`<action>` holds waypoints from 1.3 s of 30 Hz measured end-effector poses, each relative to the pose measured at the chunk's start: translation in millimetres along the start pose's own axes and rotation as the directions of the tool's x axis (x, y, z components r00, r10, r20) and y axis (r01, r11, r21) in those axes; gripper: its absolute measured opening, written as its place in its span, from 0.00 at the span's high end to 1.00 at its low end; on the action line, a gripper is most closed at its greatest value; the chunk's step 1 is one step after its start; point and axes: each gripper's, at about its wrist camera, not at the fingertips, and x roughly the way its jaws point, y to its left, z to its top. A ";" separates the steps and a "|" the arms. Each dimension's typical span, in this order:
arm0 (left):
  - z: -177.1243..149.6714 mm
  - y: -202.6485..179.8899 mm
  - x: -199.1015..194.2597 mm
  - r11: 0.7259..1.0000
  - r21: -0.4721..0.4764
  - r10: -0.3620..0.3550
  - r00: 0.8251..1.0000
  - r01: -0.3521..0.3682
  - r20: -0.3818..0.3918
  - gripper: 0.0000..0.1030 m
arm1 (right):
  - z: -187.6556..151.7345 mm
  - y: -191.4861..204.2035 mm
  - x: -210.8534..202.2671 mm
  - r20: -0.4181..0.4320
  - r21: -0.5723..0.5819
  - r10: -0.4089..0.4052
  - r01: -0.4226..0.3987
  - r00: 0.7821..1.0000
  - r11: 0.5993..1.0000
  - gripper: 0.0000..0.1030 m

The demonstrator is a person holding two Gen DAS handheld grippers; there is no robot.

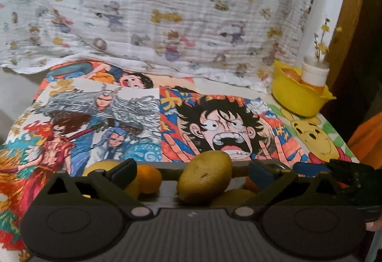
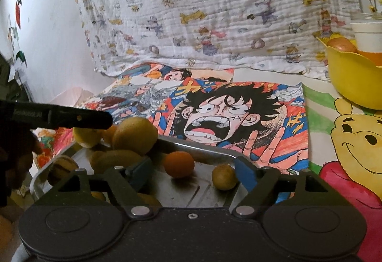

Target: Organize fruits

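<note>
A large lemon [image 1: 205, 177] lies on the heaped fruit in the metal tray [image 2: 191, 142], between the spread fingers of the left gripper [image 1: 191, 171], which stand wide and clear of it. The right gripper [image 2: 192, 170] is also wide over the tray, an orange [image 2: 178, 164] between its fingers, untouched. Beyond the tray, on the counter, stands a yellow bowl [image 2: 353, 78].

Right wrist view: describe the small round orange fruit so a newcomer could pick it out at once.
Find the shallow metal tray lying near the cartoon drawings. On its bare floor, ahead of the open right gripper, sits the small round orange fruit. It alone is bright orange; the small round yellow fruit beside it is duller.
</note>
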 end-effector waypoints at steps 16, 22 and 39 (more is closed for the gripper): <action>-29.5 14.0 -44.9 0.975 -0.197 0.128 0.984 -0.101 0.128 0.01 | -1.0 11.1 -24.8 0.096 0.093 -0.031 0.022 0.995 0.995 0.01; -39.6 16.8 -59.9 0.968 -0.205 0.173 0.975 -0.142 0.140 0.01 | -3.4 23.6 -34.6 0.124 0.085 -0.032 0.021 0.992 0.996 0.01; -77.1 13.3 -100.4 0.960 -0.145 0.262 0.948 -0.238 0.179 0.00 | -18.4 60.0 -63.7 0.174 0.034 -0.041 0.036 0.984 0.999 0.01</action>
